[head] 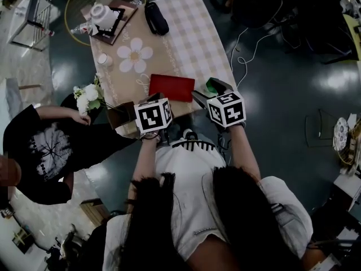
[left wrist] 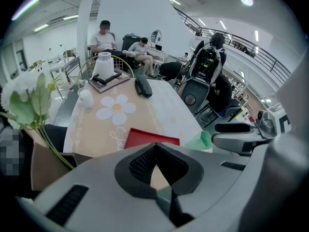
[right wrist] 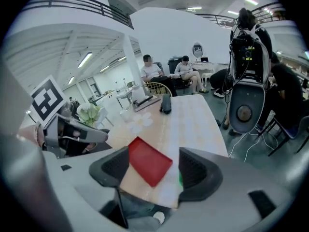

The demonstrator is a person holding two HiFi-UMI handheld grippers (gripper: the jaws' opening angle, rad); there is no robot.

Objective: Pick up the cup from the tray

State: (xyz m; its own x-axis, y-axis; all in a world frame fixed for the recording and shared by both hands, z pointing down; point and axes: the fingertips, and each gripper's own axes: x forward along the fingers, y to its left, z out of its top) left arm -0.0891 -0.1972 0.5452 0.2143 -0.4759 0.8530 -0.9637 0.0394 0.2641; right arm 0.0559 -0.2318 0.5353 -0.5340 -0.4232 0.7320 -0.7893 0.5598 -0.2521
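The tabletop (head: pixel 192 33) fills the upper middle of the head view, covered in a cloth that is plain tan on one side and checked on the other. A seated person in a black printed shirt (head: pixel 45 145) is at its left edge.

The left hand-held gripper (left wrist: pixel 155 146) hangs over the near edge with its jaws clenched tip to tip on nothing (only a small diamond of cloth shows through the gap behind the tips). The right hand-held gripper (right wrist: pixel 153 166) is released, jaws standing wide apart with nothing pressed between them; its own view frames the tray through that gap.

The red tray (head: pixel 171 87) lies flat near the front of the tabletop, just ahead of both grippers. A white roll on a dark stand (head: pixel 105 17) sits at the far left corner, with a black pouch (head: pixel 156 17) to its right. A bunch of white flowers (head: pixel 87 97) leans at the near left edge.

The green cup (head: pixel 217 85) stands just beside the tray's right end, off the tray itself, close in front of the right gripper. A small white cup (head: pixel 103 59) stands by a daisy-shaped mat (head: pixel 134 55).
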